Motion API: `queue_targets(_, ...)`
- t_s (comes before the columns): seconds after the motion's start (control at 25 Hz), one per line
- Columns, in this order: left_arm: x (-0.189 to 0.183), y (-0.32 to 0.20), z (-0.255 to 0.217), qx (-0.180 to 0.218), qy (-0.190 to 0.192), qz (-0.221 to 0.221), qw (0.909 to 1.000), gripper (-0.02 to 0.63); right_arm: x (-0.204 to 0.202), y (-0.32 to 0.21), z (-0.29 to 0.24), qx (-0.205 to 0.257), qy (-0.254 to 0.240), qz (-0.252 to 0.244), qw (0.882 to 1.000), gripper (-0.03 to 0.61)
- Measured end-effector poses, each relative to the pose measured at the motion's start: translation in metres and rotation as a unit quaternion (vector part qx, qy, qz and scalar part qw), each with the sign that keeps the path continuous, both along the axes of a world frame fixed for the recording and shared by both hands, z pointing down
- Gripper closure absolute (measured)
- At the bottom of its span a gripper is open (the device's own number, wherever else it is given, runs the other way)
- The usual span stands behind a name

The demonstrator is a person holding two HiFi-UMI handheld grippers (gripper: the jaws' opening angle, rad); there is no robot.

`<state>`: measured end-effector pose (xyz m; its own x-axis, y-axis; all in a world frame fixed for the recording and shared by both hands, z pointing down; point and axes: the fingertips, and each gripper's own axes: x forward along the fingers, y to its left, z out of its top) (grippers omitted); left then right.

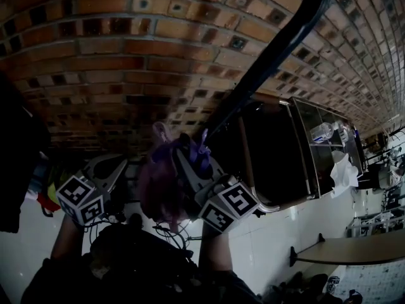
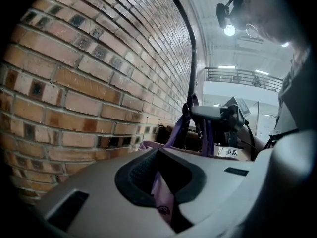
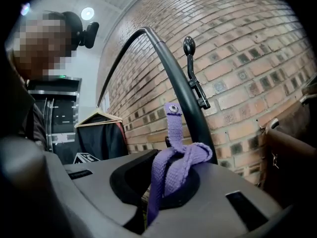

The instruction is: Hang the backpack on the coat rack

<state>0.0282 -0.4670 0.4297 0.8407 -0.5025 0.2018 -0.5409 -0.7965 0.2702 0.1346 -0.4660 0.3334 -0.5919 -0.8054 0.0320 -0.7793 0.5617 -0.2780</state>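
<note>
Right gripper view: right tongs (image 3: 159, 185) clamp the purple strap (image 3: 174, 158), presenting its loop to the coat rack (image 3: 184, 94); left tongs (image 2: 161, 180) pinch the backpack (image 2: 162, 200), probably to carry its weight.

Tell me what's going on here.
A person holds up a purple backpack with two handheld grippers. The right gripper is shut on its purple strap, the left gripper on the bag's purple fabric. The black coat rack stands just ahead against the brick wall; the strap is not yet on its hook.
</note>
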Motion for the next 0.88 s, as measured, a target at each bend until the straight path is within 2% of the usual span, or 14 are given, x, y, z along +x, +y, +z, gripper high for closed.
queue_targets(0.2, 0.000, 0.013, 0.007, -0.004, -0.005, -0.003, 1.0000, 0.600, 0.004, 0.008, 0.018, 0.013, 0.043, -0.005, 0.999, 0.580)
queue_targets(0.64, -0.003, 0.054, 0.012, -0.007, -0.018, -0.021, 0.9996, 0.600, 0.004, 0.015, 0.042, 0.014, 0.050, 0.012, 0.999, 0.568)
queue_targets(0.88, -0.003, 0.081, 0.010, -0.003, -0.020, -0.031, 0.9993, 0.600, 0.007, 0.029, 0.055, 0.014, 0.057, 0.020, 0.998, 0.499)
